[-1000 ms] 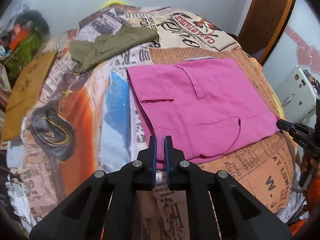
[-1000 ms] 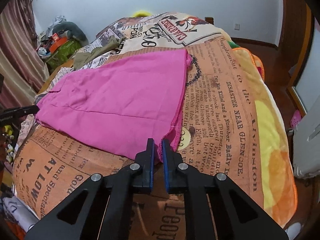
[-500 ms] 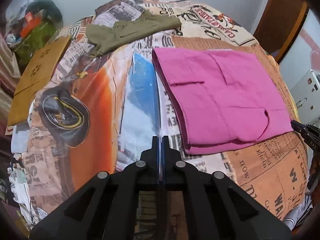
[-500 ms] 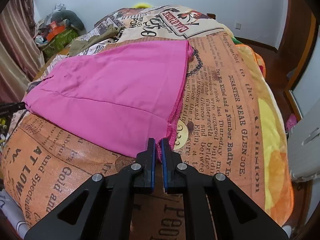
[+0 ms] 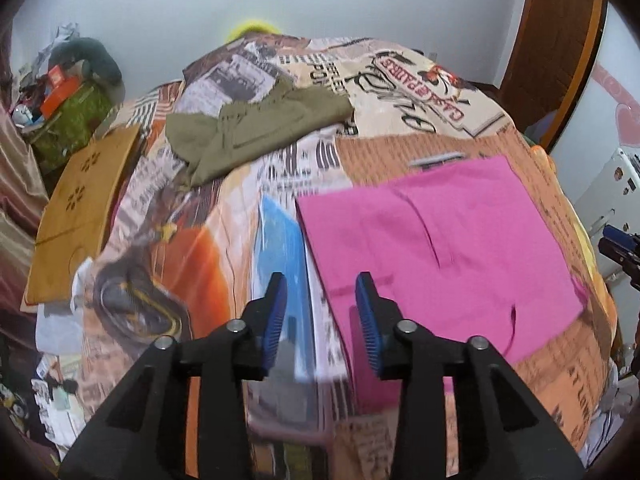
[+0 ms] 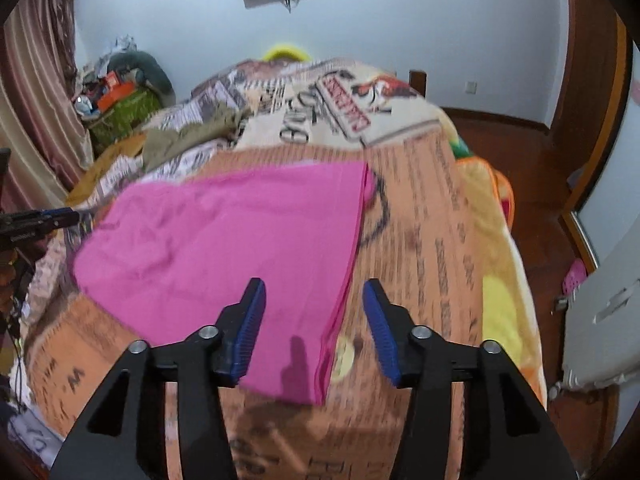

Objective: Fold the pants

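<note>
A: In the left wrist view, where are the pink pants relative to the left gripper?
B: They lie folded on the newspaper-print blanket, mostly to the right; their left edge runs up between the spread, opening jaws, which pinch nothing

A: And in the right wrist view?
B: The right gripper is opening too, hanging above the pants' near right corner; the cloth is flat, a neat rectangle
</note>
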A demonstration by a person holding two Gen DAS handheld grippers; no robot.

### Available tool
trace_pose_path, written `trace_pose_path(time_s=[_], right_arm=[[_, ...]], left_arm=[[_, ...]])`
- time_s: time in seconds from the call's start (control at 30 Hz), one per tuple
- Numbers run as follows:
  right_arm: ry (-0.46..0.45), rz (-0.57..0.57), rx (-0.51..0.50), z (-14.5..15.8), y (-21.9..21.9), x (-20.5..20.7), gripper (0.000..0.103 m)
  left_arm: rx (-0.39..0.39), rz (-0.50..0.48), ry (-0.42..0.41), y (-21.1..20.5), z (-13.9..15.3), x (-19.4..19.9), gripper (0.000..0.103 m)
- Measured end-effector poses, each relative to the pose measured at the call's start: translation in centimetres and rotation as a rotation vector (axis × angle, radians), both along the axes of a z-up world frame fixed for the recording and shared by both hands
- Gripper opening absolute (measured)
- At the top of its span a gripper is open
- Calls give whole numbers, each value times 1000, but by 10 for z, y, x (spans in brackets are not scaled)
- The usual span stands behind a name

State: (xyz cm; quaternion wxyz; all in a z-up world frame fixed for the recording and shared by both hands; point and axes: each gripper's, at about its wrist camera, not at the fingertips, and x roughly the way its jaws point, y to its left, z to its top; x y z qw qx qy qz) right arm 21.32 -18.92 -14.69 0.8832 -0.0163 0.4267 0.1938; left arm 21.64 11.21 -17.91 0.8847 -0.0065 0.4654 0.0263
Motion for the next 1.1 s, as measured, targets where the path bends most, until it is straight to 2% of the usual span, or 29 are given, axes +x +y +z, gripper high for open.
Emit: trace_pose_path(time_s=[0.2,0.37,0.67,0.83,0.9,0.93,1.03,1.1], right_arm=[[-22,-12,8,2,4,31,51],[-16,-8,-11,-7,7,55,51],[15,17,-36,-32,17,105,51],[42,44,-26,-46,23,135,51],[52,43,-17,-53,25,145,51],[61,39,-14,-58,26,152,51],[92,38,-5,-70,27,165,51],[117,38,-11,-78,28,172,50]], left_arm=[[5,17,1,8,-1,39,41],[-94,57,56,20,-15,67,42],[-86,70,112,22,-47,101,42],[-191,80,167,28,-72,113,42],[-195,79,166,26,-76,113,42],[-193,76,160,25,-76,113,40],[-210,27,151,19,-74,111,22],[-201,4,146,16,-72,109,17]])
